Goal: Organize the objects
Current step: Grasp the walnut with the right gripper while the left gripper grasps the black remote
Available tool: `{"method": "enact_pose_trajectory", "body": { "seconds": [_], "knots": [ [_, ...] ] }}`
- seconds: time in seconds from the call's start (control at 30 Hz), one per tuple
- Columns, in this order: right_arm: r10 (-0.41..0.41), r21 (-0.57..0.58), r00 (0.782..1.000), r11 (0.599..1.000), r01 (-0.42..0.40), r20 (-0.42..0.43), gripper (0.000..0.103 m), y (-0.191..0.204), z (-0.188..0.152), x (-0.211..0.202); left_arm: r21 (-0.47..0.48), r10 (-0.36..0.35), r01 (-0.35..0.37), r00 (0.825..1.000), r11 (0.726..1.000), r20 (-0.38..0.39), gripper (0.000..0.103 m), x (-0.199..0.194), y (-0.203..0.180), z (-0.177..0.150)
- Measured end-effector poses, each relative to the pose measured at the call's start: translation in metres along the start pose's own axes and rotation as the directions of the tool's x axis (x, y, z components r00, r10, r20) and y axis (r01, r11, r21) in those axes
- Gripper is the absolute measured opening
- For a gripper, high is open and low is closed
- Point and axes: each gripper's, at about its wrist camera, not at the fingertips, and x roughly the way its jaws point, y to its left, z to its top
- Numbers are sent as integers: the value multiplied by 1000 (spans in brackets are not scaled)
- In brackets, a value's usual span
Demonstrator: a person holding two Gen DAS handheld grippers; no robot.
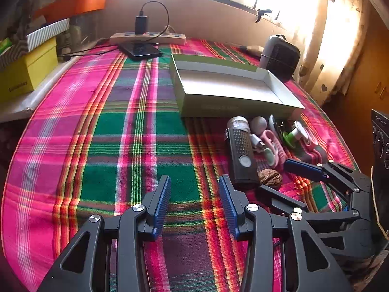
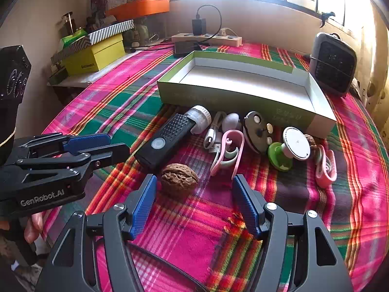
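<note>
**A:** What is nearest the claws?

**B:** A walnut (image 2: 179,179) on the plaid cloth (image 2: 189,231), just ahead of the right gripper (image 2: 194,203), whose jaws gape wide and empty. It looks light, hard and round, likely to roll; pinch across its middle.

**A:** And around it?

**B:** A black torch (image 2: 165,141) just behind, then cable (image 2: 212,138) and pink clips (image 2: 228,150), with the open box (image 2: 243,97) beyond. The left gripper (image 1: 194,203) hovers wide, empty.

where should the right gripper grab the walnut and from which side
Grip the walnut across its short middle, coming down from above on the near side. It lies alone on the cloth, long axis sideways, just beyond the open right gripper, nearer its left finger. The black torch behind leaves less room on the far side.
</note>
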Motion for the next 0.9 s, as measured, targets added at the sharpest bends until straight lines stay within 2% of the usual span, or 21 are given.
{"method": "enact_pose_trajectory", "body": {
  "seconds": [0.1,0.2,0.43,0.9],
  "knots": [
    [11,-1,1000,1000,-11,-6,53,0,1,1,1,-15,15,1000,1000,-2,40,1,-1,3],
    [7,-7,1000,1000,-7,-8,50,0,0,1,7,-26,26,1000,1000,-2,40,2,-4,4],
    [10,18,1000,1000,-10,-1,33,-6,-2,-2,-2,-52,52,999,999,-16,40,5,-8,7],
    [2,57,1000,998,-2,11,33,-16,-8,-11,14,-113,113,993,993,-21,40,6,-27,18]
  ]
}}
